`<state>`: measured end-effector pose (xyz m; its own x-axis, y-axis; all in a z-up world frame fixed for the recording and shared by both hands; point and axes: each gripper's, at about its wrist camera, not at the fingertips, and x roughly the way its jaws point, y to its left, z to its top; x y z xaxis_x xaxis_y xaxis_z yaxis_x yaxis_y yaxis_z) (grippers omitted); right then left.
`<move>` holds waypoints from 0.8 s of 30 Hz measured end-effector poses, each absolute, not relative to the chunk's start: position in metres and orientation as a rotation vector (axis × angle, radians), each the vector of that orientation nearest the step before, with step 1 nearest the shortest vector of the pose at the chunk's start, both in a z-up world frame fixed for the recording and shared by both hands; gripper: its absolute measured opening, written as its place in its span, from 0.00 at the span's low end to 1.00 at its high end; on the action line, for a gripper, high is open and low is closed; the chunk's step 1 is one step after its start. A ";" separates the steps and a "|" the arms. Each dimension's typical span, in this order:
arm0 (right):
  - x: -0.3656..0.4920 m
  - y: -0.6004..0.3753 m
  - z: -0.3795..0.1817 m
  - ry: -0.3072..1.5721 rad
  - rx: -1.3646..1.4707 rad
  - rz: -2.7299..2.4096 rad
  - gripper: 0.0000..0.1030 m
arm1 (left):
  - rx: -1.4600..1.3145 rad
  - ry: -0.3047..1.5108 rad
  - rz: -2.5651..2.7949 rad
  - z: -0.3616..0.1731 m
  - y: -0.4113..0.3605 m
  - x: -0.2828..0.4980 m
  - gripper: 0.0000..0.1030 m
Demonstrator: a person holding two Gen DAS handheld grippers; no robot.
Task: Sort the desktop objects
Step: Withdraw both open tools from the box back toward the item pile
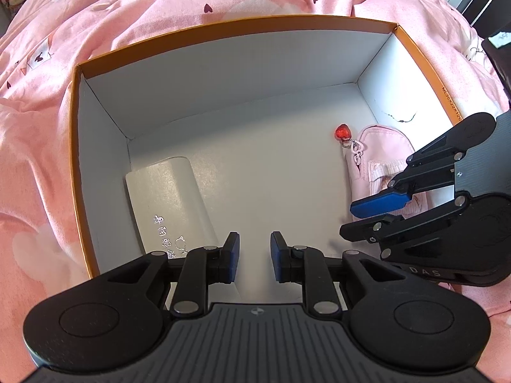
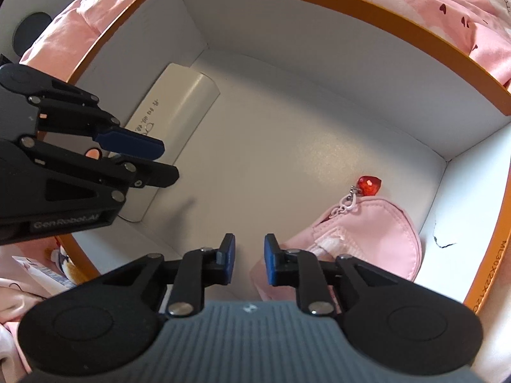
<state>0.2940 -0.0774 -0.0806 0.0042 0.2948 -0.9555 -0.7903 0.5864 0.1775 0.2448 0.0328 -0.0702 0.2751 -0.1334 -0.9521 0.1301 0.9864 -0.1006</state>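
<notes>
Blue-padded fingers (image 1: 232,257) of the left gripper (image 1: 255,257) stand apart with nothing between them, poised over the floor of the orange-edged box (image 1: 76,146) just beside the white case (image 1: 166,201) that lies along its left wall. Over on the other side, the right gripper (image 2: 249,260) is likewise parted and empty, hanging above the near end of the pink pouch (image 2: 367,239), whose red heart charm (image 2: 369,185) rests on the box floor near the right-hand corner. Both sorted things already sit inside, well apart from each other, so the step in hand looks like clearing out for the next item: I would lift each gripper straight up past the rim before swinging sideways, keeping the right one from snagging the pouch's zipper chain and the left one from nudging the case. What remains to sort is poorly shown; a small orange-and-white object (image 2: 68,263) and some printed card peek past the box's near edge in the right wrist view, but they are cut off by the gripper body and I cannot tell what they are. Silver lettering on the case is too small to read, and the pink bedspread (image 1: 127,16) around the box hides whatever lies beneath its folds.
</notes>
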 end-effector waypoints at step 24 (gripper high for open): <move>0.221 -0.124 0.001 0.900 -0.454 0.840 0.52 | -0.003 1.001 -0.175 -0.004 0.015 0.171 0.32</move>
